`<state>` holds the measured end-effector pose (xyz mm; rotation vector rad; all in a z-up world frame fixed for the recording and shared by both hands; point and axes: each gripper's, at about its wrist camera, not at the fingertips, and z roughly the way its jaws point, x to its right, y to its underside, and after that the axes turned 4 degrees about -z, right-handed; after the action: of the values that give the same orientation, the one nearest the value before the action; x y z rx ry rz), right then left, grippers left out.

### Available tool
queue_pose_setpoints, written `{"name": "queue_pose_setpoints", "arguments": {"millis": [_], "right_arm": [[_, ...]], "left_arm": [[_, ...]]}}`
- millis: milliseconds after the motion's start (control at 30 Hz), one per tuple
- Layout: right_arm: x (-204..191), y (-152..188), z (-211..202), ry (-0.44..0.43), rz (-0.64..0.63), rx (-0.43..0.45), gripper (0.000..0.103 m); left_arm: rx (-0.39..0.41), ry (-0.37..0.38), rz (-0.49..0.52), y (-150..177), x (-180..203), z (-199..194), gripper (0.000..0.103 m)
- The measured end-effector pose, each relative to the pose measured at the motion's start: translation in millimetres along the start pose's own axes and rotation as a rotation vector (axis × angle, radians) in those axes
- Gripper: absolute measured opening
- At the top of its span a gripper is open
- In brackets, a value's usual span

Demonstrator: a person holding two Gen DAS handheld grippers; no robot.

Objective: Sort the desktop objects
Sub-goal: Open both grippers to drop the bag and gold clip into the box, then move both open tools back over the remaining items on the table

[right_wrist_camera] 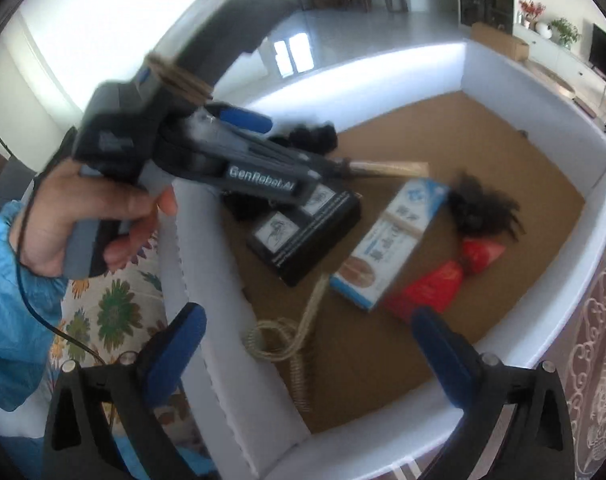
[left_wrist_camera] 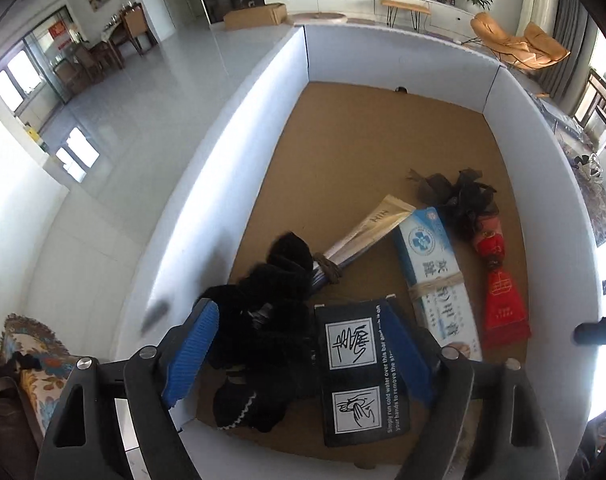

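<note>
A white-walled box (left_wrist_camera: 383, 56) with a brown cardboard floor holds the objects. My left gripper (left_wrist_camera: 303, 344) is open, its blue fingers (left_wrist_camera: 195, 352) spread around a black fuzzy bundle (left_wrist_camera: 271, 320) and a black box with hand-washing pictures (left_wrist_camera: 355, 376). It shows from outside in the right wrist view (right_wrist_camera: 263, 148), over the black box (right_wrist_camera: 307, 232). A white-and-blue box tied with twine (left_wrist_camera: 435, 276) (right_wrist_camera: 387, 248), a red pouch with black frills (left_wrist_camera: 499, 280) (right_wrist_camera: 443, 280) and a tan flat pack (left_wrist_camera: 375, 224) lie beside them. My right gripper (right_wrist_camera: 303, 352) is open and empty, above a coiled spring cord (right_wrist_camera: 287, 344).
The box's white walls (right_wrist_camera: 207, 280) stand close on all sides. A flowered cloth (right_wrist_camera: 115, 312) lies outside the left wall. Beyond are a living room floor, a cardboard carton (left_wrist_camera: 255, 16) and orange chairs (left_wrist_camera: 515, 44).
</note>
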<state>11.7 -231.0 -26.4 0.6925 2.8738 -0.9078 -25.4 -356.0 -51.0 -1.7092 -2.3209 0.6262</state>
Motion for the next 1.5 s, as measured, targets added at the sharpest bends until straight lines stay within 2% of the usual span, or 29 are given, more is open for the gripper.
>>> {"name": "queue_pose_setpoints", "arguments": {"millis": [133,233,333,433,500,533,633,700,767,833,933,1000,1133,1500], "right_arm": [[28,20,-48,0.062,0.073,0.126,0.103],[66,68,-75,0.179,0.164,0.183,0.103],[115,141,-86,0.362,0.249,0.154,0.103],[167,227,-91,0.537,0.369,0.044,0.103],[190,268,-101,0.597,0.439,0.015,0.103],[200,288,-109,0.619,0.474,0.013,0.103],[219,319,-126,0.659,0.545,0.029,0.103],[228,326,-129,0.673,0.568,0.039,0.103],[233,328,-132,0.673,0.584,0.055,0.103],[238,329,-128,0.671,0.600,0.071,0.103],[240,327,-126,0.674,0.616,0.091,0.103],[239,329,-127,0.675,0.615,0.095,0.103],[241,333,-129,0.674,0.615,0.097,0.103],[240,332,-130,0.675,0.616,0.095,0.103]], "left_arm": [[0.071,0.026,0.019,-5,16,-24,0.082],[0.143,0.062,0.079,2,48,-58,0.082],[0.203,0.135,0.164,12,93,-95,0.085],[0.253,0.222,0.257,27,149,-124,0.096],[0.268,0.285,0.323,44,184,-140,0.103],[0.264,0.322,0.367,53,207,-144,0.103],[0.193,0.409,0.476,75,274,-127,0.103],[0.151,0.391,0.512,84,306,-103,0.103],[0.125,0.326,0.533,89,337,-68,0.103],[0.115,0.275,0.526,87,360,-34,0.103],[0.107,0.249,0.478,85,377,-3,0.103],[0.117,0.298,0.411,80,379,3,0.103],[0.111,0.328,0.347,73,387,20,0.103],[0.141,0.331,0.329,69,388,24,0.103]]}}
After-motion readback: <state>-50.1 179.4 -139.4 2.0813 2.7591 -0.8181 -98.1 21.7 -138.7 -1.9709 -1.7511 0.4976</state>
